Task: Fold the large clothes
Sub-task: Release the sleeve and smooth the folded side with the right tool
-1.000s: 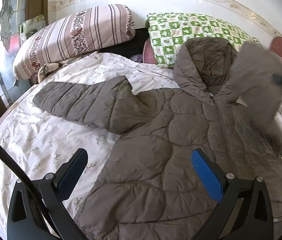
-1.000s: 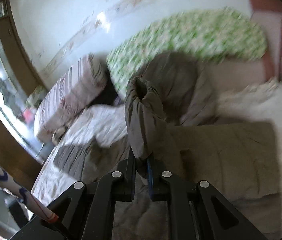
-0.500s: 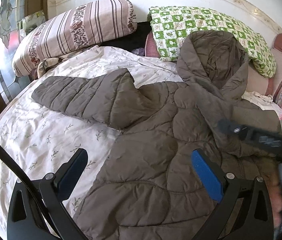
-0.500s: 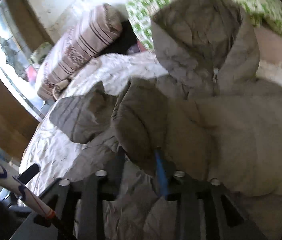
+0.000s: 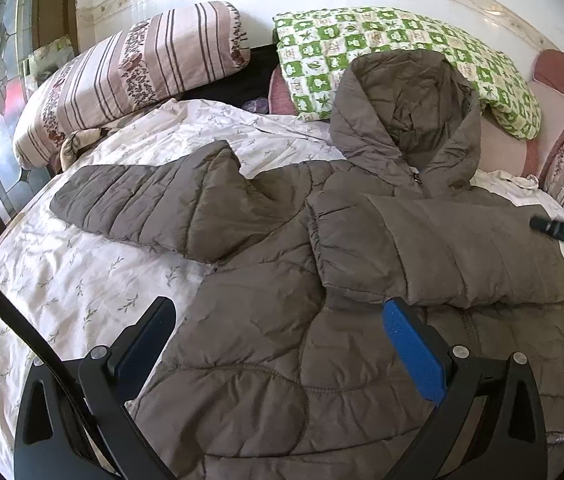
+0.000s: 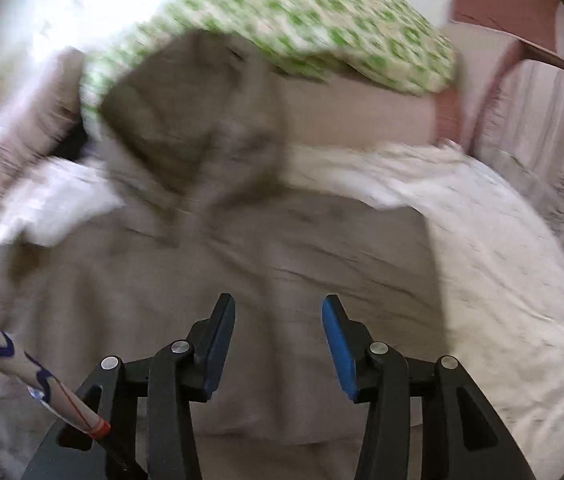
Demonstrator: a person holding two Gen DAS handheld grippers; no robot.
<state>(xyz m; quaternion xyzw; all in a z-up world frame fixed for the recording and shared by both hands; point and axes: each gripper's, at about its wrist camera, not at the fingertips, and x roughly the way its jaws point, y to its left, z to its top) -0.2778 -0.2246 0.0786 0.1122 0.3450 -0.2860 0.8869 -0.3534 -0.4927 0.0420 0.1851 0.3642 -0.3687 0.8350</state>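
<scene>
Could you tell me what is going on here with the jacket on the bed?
A person with a gripper in each hand is folding a brown hooded jacket spread on the bed. One sleeve lies folded across the chest; the other sleeve is spread out to the side. The left gripper hovers open over the jacket, and the right gripper is open too, holding nothing.

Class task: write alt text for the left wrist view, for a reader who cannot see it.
A brown hooded jacket lies flat on a floral bedsheet, one sleeve folded across its chest and the other sleeve spread out. The open left hand-held gripper hovers above its hem; two pillows lie behind.
</scene>
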